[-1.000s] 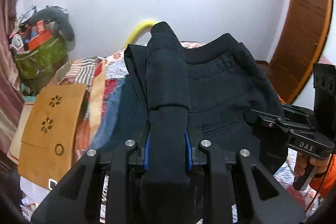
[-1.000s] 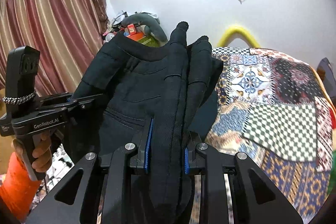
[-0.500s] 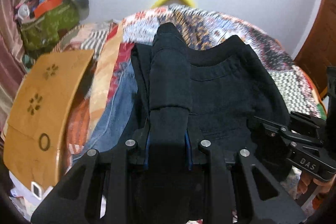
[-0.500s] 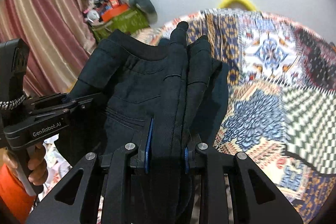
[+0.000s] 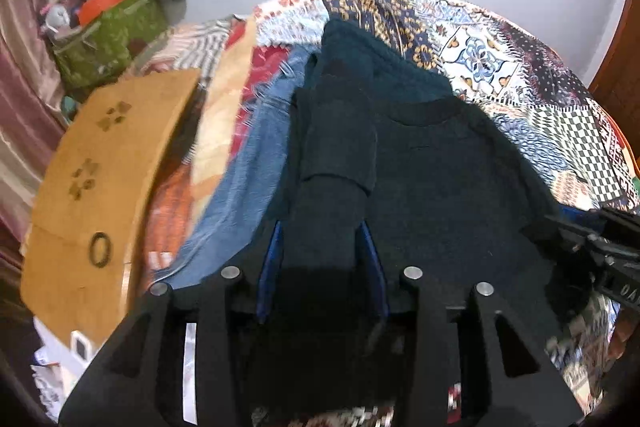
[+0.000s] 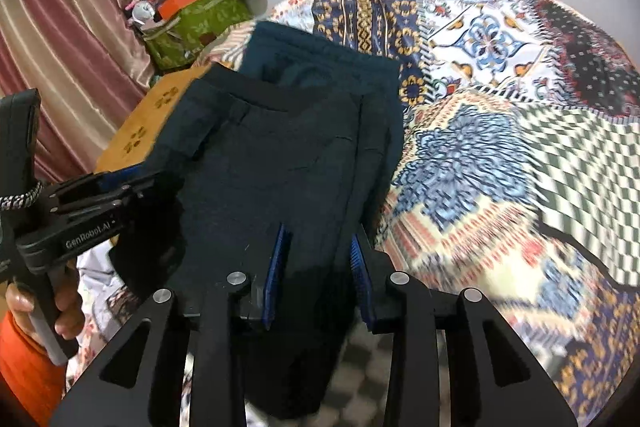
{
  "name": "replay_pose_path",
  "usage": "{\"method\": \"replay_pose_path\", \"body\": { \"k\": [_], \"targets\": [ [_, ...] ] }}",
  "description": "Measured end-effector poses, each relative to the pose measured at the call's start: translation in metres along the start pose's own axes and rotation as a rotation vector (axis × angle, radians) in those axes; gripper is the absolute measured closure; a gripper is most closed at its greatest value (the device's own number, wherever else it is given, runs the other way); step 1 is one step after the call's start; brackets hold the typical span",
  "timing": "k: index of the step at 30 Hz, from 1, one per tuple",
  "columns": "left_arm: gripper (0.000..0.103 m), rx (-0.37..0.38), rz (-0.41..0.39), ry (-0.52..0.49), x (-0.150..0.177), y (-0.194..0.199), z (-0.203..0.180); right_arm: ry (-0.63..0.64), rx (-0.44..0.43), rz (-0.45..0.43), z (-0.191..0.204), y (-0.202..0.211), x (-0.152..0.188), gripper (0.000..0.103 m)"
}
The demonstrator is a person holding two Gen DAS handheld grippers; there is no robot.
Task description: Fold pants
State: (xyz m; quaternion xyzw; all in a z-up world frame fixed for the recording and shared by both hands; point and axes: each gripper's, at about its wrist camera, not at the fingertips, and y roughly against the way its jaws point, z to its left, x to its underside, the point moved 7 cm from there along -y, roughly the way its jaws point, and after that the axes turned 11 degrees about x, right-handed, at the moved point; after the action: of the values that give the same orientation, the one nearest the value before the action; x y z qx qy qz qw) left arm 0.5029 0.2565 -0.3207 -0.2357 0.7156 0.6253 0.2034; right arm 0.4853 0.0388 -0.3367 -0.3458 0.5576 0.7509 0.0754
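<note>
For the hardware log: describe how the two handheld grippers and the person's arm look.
Both grippers, the left gripper and the right gripper, are matte black with silver bolts and blue-padded jaws. The left's side view shows white "GenRobot.AI" lettering, a braided black-and-white cord, and an orange sleeve.

Dark pants [image 6: 280,163] between right gripper [image 6: 318,271] jaws, apparently loosened, over quilt [image 6: 500,131].

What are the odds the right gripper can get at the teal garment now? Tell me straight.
Probably low. The right gripper has the black pants between its pads, and those pants lie over most of the teal garment; only its far edge shows.
</note>
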Motion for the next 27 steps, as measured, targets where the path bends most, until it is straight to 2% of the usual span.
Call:
{"method": "replay_pose_path", "body": {
  "k": [2,8,13,16,19,23,25,26,27],
  "targets": [
    [0.063,-0.007,-0.022,-0.009,0.002,0.022,-0.003,-0.002,-0.013,-0.042,0.000,0.026,0.000,0.073],
    [0.063,0.003,-0.140,-0.035,0.003,0.121,-0.031,0.027,-0.033,-0.196,0.013,0.121,-0.006,0.073],
    [0.063,0.031,-0.284,-0.058,0.014,0.220,-0.067,0.054,-0.052,-0.339,0.029,0.204,-0.001,0.073],
    [0.063,0.043,-0.381,-0.076,0.032,0.278,-0.088,0.072,-0.072,-0.437,0.041,0.260,0.012,0.073],
    [0.063,0.020,-0.471,-0.117,0.054,0.329,-0.110,0.099,-0.082,-0.544,0.055,0.319,0.036,0.073],
    [0.062,0.014,-0.568,-0.142,0.087,0.386,-0.135,0.128,-0.077,-0.661,0.072,0.371,0.066,0.073],
    [0.060,0.010,-0.603,-0.143,0.099,0.404,-0.142,0.132,-0.072,-0.703,0.080,0.390,0.081,0.072],
    [0.054,0.004,-0.626,-0.143,0.105,0.414,-0.146,0.132,-0.071,-0.716,0.083,0.397,0.088,0.071],
    [0.044,-0.006,-0.654,-0.147,0.114,0.426,-0.151,0.127,-0.066,-0.718,0.084,0.400,0.092,0.065]
  ]
}}
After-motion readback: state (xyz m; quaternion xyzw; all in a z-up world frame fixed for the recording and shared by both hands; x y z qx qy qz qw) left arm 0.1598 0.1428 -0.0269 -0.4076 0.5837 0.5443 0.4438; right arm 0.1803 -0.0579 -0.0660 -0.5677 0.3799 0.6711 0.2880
